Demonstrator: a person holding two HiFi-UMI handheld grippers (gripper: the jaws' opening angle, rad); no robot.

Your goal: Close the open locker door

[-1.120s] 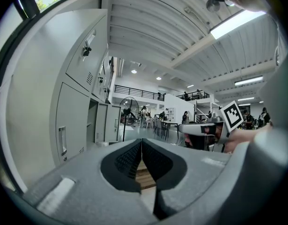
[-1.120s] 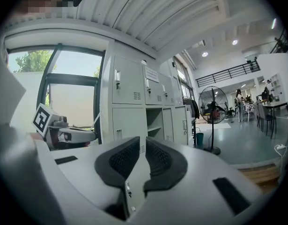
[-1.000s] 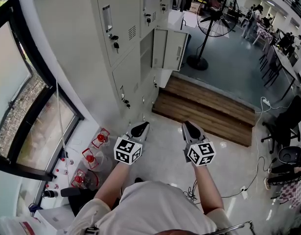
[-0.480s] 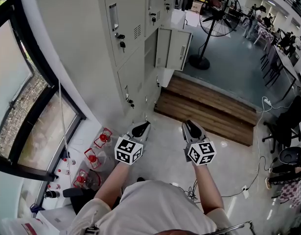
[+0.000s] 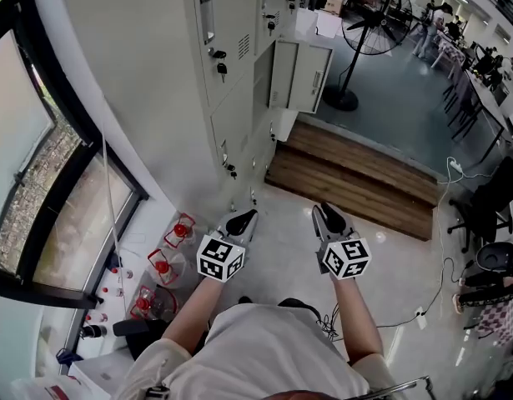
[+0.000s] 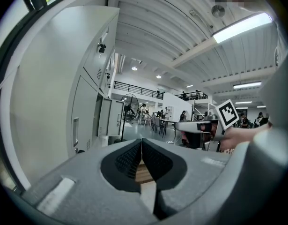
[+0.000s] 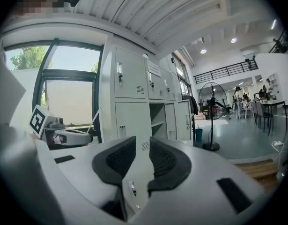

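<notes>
The person is holding both forearms forward, with the two grey handheld grippers side by side and pointing nearly level: the left gripper (image 5: 242, 218) and the right gripper (image 5: 327, 215). The left jaws are pressing together on nothing. The right jaws have just been opening and are standing apart, empty. The one open pale grey metal locker door (image 5: 304, 77) is standing swung out at 12 o'clock, well apart from both. Only the right gripper view is showing the shelf (image 7: 158, 123) inside that compartment. One black pedestal fan (image 5: 369, 36) is standing at 1 o'clock.
</notes>
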